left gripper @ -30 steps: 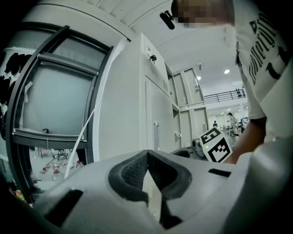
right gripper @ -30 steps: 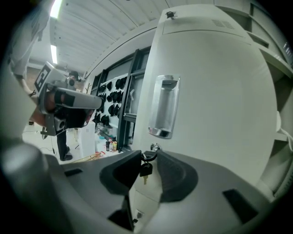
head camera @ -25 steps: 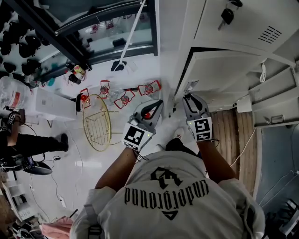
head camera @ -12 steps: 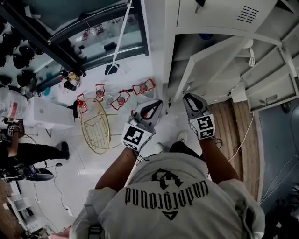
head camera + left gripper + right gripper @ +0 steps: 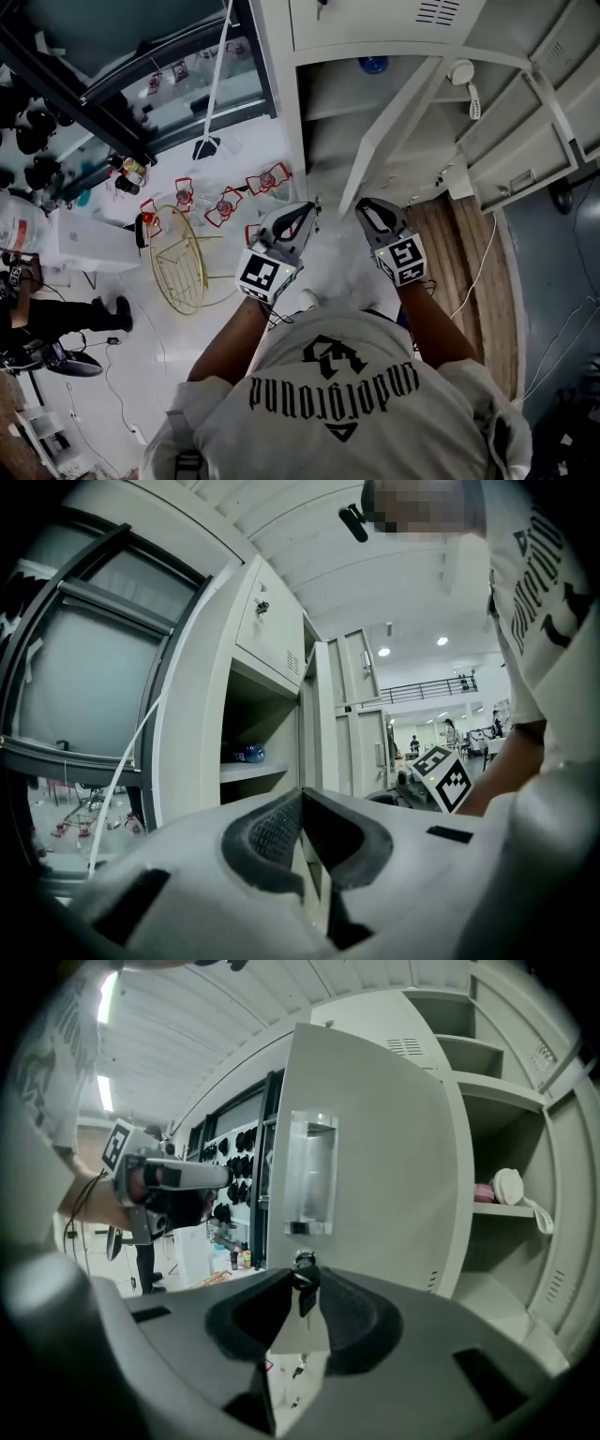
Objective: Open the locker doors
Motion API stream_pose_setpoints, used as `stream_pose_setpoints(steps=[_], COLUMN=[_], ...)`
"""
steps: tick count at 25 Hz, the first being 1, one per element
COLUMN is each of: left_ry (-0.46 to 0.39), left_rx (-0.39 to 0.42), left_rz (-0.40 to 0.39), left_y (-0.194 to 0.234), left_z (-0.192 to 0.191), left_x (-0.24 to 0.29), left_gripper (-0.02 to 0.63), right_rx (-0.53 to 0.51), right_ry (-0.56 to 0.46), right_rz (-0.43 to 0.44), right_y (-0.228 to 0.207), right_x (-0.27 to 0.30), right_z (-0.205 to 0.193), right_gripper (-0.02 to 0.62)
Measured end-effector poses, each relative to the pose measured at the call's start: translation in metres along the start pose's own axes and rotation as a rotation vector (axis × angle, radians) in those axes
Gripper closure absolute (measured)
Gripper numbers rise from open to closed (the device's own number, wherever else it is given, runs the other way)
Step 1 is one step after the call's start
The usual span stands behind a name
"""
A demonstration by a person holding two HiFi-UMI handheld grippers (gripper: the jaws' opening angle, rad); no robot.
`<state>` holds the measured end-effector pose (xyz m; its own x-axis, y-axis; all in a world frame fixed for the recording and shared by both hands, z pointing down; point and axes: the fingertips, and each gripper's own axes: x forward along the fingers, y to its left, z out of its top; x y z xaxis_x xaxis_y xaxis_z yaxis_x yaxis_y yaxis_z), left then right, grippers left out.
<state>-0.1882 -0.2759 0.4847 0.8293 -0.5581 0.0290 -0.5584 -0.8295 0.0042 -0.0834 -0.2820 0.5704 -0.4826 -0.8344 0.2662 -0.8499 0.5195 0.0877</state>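
Pale grey lockers [image 5: 525, 122] were set beyond a white floor [image 5: 216, 309], with wooden boards [image 5: 450, 253] at the right. One locker door [image 5: 375, 1147] was swung open. Its key [image 5: 302, 1290] was clamped by the right gripper [image 5: 366, 208], whose jaws had just been closing. The left gripper [image 5: 300, 794] was held with jaws together, empty.

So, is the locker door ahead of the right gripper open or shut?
Open: the door, key in its lock, stands swung out, and the shelves inside show.
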Motion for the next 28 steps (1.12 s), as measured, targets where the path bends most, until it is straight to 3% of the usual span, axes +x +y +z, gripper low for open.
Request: stream_pose_setpoints(steps=[8,16,28], left_ry=[-0.014,-0.005,-0.013], left_rx=[0.060,0.060,0.071], left_rz=[0.001,0.029,0.048], left_y=[-0.051,-0.114,-0.185], left_z=[-0.003,-0.006,0.002], left_x=[0.038,0.074,0.127], left_gripper=[0.598,0.598,0.598], right_rx=[0.005,0.020,-0.004], right_ry=[-0.001,-0.023,-0.007], right_rz=[0.059,0.092,0.045], right_y=[-0.028,-0.072,-0.157], right_x=[-0.056,-0.105,-0.150], right_z=[-0.018,-0.038,-0.062], right_gripper=[0.492,0.480,0.479])
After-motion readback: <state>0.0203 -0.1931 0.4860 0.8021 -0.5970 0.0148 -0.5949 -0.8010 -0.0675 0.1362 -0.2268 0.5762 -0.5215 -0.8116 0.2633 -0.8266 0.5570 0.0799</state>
